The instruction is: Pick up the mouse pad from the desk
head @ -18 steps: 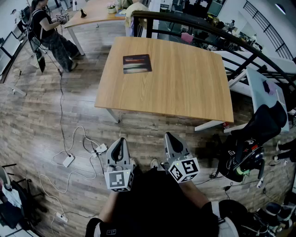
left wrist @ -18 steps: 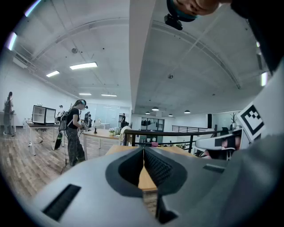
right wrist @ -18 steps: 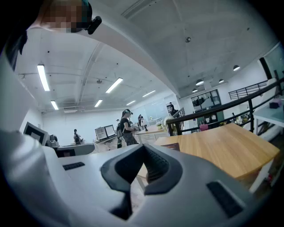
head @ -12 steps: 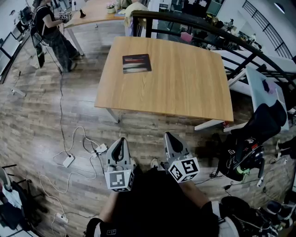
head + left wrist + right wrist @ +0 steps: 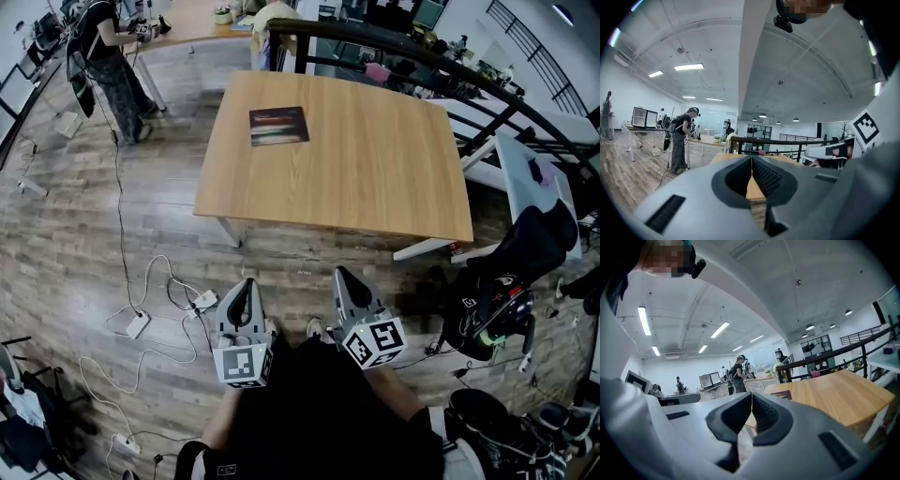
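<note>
Two tools are in play: the left gripper (image 5: 246,282) and the right gripper (image 5: 341,273) hang side by side above the wood floor (image 5: 75,216), each with its jaws pressed together and nothing between them. The desk (image 5: 375,178) stands ahead of both tips, its near edge apart from them. The mouse pad (image 5: 278,127) lies flat on the desk's far left part, well ahead of the left gripper and ahead-left of the right one. White cables (image 5: 141,314) trail on the floor left of the left gripper.
</note>
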A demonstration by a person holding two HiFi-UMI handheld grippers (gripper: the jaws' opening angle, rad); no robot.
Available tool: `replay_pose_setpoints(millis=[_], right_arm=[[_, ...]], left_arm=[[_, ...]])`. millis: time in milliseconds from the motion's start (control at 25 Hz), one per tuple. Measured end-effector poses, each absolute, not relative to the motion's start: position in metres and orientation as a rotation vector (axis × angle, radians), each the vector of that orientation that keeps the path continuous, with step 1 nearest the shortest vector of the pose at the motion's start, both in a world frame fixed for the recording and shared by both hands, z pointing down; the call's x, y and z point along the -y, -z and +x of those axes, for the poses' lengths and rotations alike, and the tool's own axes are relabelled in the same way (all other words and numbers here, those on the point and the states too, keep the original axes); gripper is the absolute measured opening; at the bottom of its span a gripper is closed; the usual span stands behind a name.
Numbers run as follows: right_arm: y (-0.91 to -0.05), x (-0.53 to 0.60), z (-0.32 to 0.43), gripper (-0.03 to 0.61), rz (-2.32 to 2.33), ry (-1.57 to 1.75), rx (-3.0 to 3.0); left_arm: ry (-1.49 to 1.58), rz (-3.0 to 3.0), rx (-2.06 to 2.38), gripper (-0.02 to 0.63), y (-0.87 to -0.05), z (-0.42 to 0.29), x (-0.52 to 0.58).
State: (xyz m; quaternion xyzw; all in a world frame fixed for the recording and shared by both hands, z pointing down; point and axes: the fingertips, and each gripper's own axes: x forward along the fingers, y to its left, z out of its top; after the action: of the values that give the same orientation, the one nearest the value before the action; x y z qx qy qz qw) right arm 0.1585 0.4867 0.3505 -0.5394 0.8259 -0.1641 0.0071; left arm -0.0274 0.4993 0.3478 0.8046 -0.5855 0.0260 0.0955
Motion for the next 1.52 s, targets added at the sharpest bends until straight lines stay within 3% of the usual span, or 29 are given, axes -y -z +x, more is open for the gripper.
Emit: replay_pose_setpoints(millis=[640,1520], right_arm=[[-0.351,-0.470,0.113,0.031,-1.799,0.462,-2.512],[-0.374,-0.294,0.139,0.031,-1.698,0.550,-2.593]], left_arm=[[-0.073,2.462,1.609,0.023,-0.357,-0.073,-0.473],[-0.151,2.429,1.660,0.023,-0.361,-0.028,-0.302]])
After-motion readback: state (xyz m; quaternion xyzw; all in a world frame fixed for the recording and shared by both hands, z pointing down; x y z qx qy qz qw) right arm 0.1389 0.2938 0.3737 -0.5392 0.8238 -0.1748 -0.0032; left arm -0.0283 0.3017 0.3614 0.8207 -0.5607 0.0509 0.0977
